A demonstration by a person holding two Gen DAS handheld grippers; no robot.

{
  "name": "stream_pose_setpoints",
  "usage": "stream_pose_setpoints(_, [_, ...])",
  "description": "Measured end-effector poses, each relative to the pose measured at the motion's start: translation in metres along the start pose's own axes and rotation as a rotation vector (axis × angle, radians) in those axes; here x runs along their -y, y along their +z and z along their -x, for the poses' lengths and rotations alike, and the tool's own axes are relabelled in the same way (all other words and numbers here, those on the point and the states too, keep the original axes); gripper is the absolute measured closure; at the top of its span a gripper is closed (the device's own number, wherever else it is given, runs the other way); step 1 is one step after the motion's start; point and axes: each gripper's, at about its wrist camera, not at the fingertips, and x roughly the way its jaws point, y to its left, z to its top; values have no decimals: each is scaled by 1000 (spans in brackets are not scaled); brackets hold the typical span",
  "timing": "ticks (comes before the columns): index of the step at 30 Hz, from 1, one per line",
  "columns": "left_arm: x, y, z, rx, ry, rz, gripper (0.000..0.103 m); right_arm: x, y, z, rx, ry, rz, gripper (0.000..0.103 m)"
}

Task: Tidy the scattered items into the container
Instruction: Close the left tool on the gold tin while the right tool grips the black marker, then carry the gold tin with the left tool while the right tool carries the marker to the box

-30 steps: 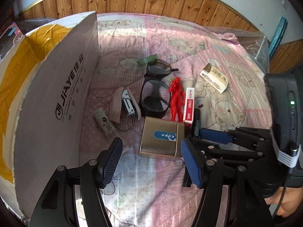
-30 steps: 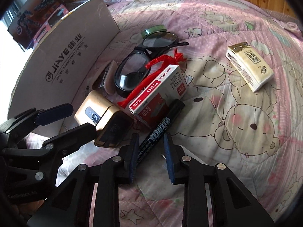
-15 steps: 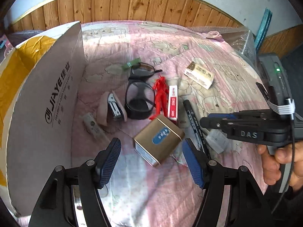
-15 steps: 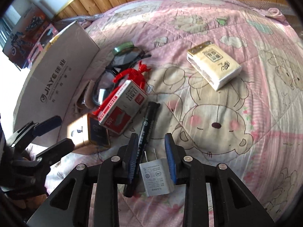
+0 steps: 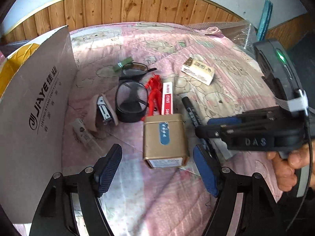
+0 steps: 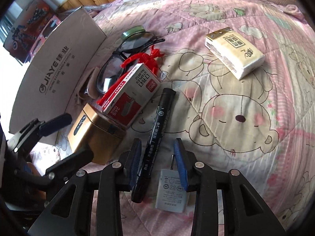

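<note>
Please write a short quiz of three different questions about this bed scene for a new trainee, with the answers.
1. True or false: the left gripper is shut on the gold tin.
2. Which thing lies between the fingers of the right gripper? A) the tissue pack B) the black marker C) the glasses
3. Fill in: the white charger lies partly under the ____ finger of the right gripper.

Key
1. False. The jaws stand open and the tin lies between them, untouched.
2. B
3. right
</note>
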Motion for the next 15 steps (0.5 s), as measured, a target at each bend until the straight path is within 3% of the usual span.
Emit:
stream_pose_setpoints(2, [1,4,-9,-10,-15,17,29,2,-2,1,15,-38,21,68])
stream_pose_setpoints(5, [-9,3,-29,-65,9,73,29,-2,-3,0,32,-59,58,69])
stream_pose_setpoints(8, [-7,0,-35,-68,63,32,48,-16,-5,-3,45,-132,140,76])
stream_pose_setpoints(9, [-6,0,-35,-71,81,24,52,-15,-5,-3,48,-137,140,82])
stream_pose_setpoints(12, [-14,4,-32,-88,55,81,53,3,-1,3,43,-38,26,89])
stream_pose_setpoints(15, [-18,2,-23,-89,31,108,53,14,-3,8,40,42,-47,89])
